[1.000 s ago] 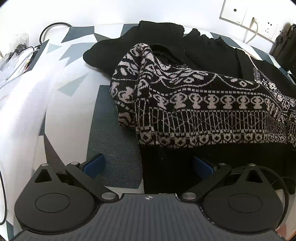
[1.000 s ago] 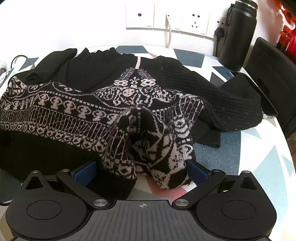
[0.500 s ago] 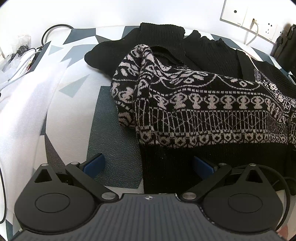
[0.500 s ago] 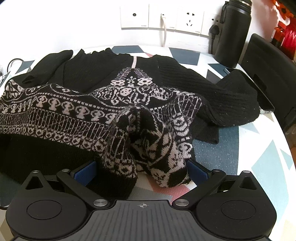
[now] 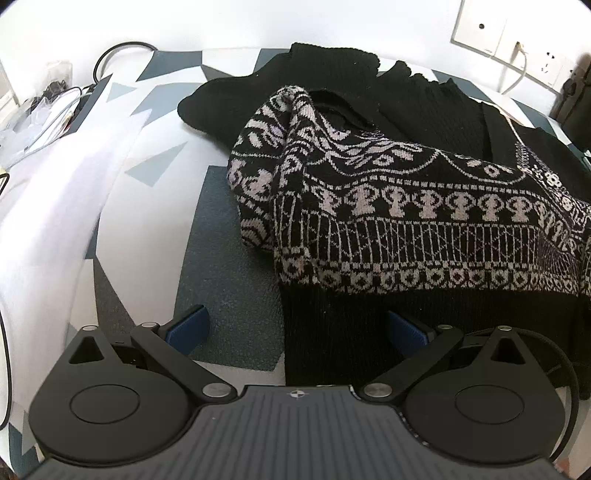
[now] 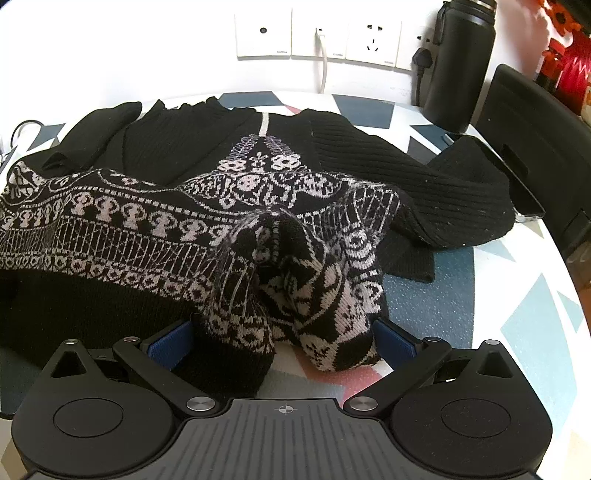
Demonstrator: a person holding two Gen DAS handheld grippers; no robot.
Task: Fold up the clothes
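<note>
While the black-and-white patterned sweater (image 5: 417,218) lay spread and rumpled across the table (image 5: 140,206), both claws sat low at its near hem. Left gripper (image 5: 295,328): jaws wide apart, nothing between the blue pads (image 5: 188,328) except the black ribbed hem, which reached in from the right side; the left pad was over bare dark-teal tabletop, clear of the cloth. Whether the right pad touched the knit could not be told. Right gripper (image 6: 280,339): jaws likewise wide apart, a bunched fold of patterned knit (image 6: 295,280) humped up between and just ahead of the pads, gripped by neither. Plain black sleeves (image 6: 436,192) trailed out at the far side, one draped towards the right edge of the table.

Table surface: geometric print in white, teal, grey and some pink. Wall sockets (image 6: 317,33) behind, white cable (image 6: 324,66) plugged in. Black flask (image 6: 461,62) stood at the far right by the wall; a black chair back (image 6: 532,140) beside the table. Cables and clutter (image 5: 48,103) at the far left edge in the left wrist view.
</note>
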